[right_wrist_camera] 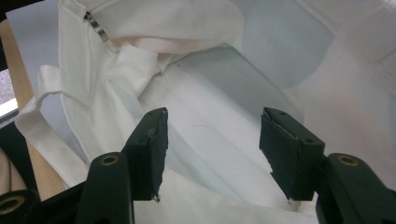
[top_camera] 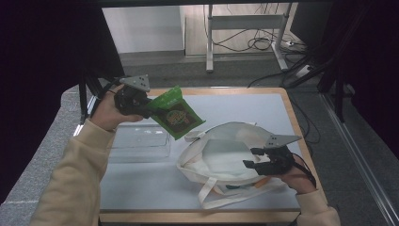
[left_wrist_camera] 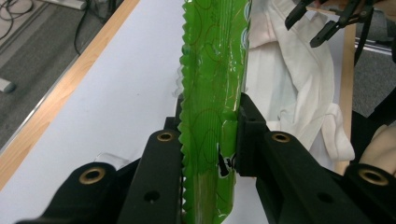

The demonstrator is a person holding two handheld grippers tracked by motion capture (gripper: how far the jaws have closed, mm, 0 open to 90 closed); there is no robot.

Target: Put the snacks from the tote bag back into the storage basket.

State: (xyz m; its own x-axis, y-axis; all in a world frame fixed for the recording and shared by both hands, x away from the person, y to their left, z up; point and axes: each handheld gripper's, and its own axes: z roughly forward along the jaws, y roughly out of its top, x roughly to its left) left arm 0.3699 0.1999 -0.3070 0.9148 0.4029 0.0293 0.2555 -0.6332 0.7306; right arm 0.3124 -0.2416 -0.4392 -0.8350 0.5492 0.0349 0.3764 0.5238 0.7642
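**Loading the green packet into the tote bag: transfer stage**

Carrying the green packet (top_camera: 176,113) toward the tote bag (top_camera: 226,155) is the step in hand, judged from the present layout. The packet is already lifted clear of the desk (top_camera: 141,188) and hangs in the air up and to the left of the bag, above the near corner of the clear plastic tray (top_camera: 141,141) that stands just left of the bag. It has not yet entered the bag. Remaining work, as a judgement: bring the packet over the bag mouth, lower it inside, release.

Gripper states:
- Left gripper (left_wrist_camera: 210,140): clamped on the packet, one pad on each flat face, near the packet's end.
- Right gripper (right_wrist_camera: 212,149): jaws apart, nothing between the pads. It hovers at the bag's right rim, over the open white interior; whether a pad touches the cloth cannot be told.

Orientation of the packet: in the high view the long axis runs diagonally, from the gripped end at the upper left down toward the bag at the lower right, so the free end points at the bag mouth. In the left gripper view the packet stands edge-on between the jaws, its serrated seal edge running along the left jaw, with its long axis extending straight away from the gripper.

The bag lies on the desk with its mouth open and its handles (top_camera: 207,195) trailing toward the near desk edge.
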